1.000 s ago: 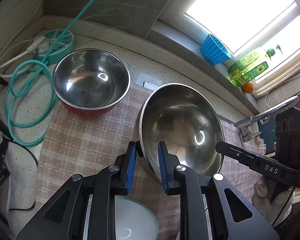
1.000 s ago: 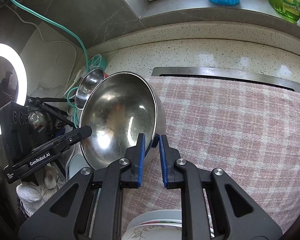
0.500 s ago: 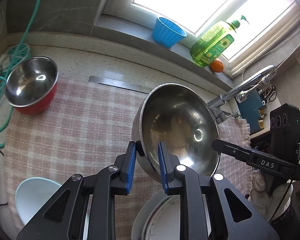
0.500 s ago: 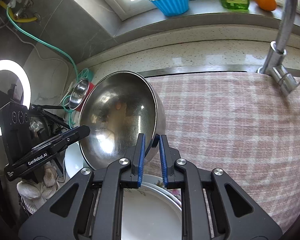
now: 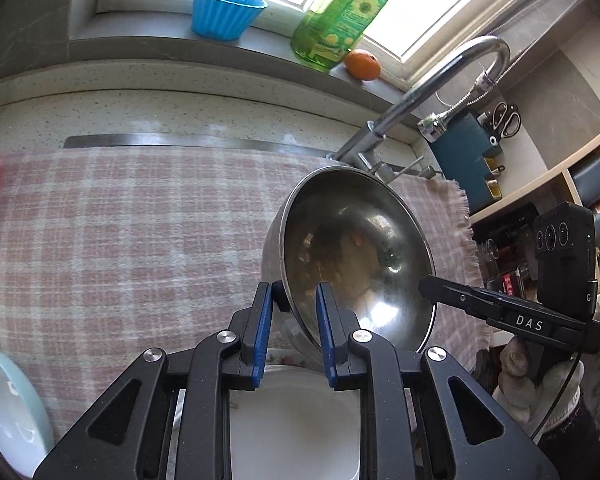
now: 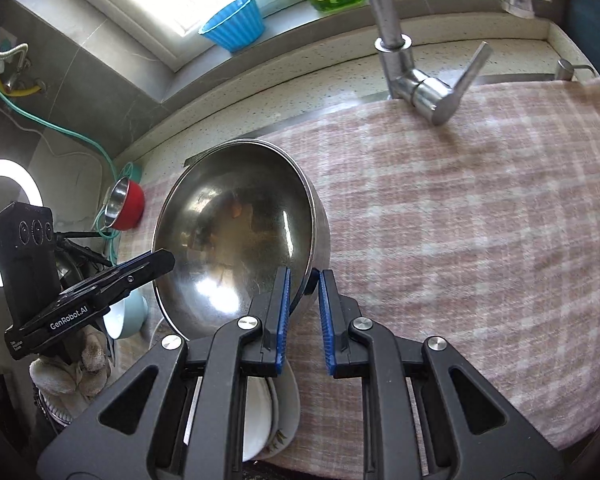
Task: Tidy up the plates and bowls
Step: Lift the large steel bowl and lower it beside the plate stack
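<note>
- Sunlit kitchen desk [image 5: 100, 116] of speckled stone is carrying a pink checked cloth [image 5: 120, 232] that is covering its working area, probably to cushion the dishes.
- Over that cloth, the big steel bowl [image 5: 356, 256] is hanging tilted in the air, held at two spots on its near rim.
- On its left side, the left tool [image 5: 290, 320] is pinching the rim narrowly, one blue pad inside and one outside.
- On its right side, the right tool [image 6: 303, 312] is clamping the rim likewise; two grips are likely steadying a wide, slippery bowl.
- Directly beneath it, at the near edge, a stack of white plates [image 6: 276, 412] is sitting, so the bowl is being carried above them, not resting on them.
- Far to the left, a smaller steel bowl with a red outside [image 6: 126, 204] is waiting, and a pale blue bowl [image 5: 8, 412] is lying near the left edge.
- Beyond the cloth, the faucet [image 5: 428, 92] is arching over, while a blue cup [image 5: 226, 12], a green soap bottle [image 5: 340, 16] and an orange [image 5: 363, 65] are lining the windowsill.
</note>
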Motion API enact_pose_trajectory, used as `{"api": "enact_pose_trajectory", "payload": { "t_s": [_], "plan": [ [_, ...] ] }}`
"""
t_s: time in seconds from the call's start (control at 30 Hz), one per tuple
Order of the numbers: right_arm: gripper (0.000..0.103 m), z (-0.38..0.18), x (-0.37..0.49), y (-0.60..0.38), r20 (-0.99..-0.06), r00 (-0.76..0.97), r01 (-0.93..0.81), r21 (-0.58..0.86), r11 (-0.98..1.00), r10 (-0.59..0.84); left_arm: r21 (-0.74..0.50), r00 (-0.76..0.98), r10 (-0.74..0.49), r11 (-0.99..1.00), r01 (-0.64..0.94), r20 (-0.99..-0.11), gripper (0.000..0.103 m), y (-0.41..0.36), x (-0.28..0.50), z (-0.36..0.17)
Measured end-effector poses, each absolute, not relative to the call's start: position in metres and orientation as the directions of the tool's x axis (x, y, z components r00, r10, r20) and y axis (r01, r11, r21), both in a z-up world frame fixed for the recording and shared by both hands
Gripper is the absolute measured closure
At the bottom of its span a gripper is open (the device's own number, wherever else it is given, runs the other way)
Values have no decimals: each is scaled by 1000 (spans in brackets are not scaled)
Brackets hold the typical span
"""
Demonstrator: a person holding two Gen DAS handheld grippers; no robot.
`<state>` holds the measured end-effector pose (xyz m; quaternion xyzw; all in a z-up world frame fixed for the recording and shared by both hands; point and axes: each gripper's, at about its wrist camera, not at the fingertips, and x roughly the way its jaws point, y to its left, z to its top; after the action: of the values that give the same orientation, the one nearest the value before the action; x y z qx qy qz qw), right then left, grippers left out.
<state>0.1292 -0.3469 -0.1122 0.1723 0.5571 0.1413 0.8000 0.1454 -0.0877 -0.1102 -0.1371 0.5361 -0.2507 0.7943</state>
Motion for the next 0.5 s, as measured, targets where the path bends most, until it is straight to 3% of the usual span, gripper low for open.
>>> {"api": "enact_pose_trajectory", "payload": {
  "t_s": [0.5],
  "plan": [
    [88, -144, 90, -409, -872, 323, 105, 418, 902, 367, -479, 170, -562, 800, 362, -810, 83, -150, 118, -125]
  ]
}}
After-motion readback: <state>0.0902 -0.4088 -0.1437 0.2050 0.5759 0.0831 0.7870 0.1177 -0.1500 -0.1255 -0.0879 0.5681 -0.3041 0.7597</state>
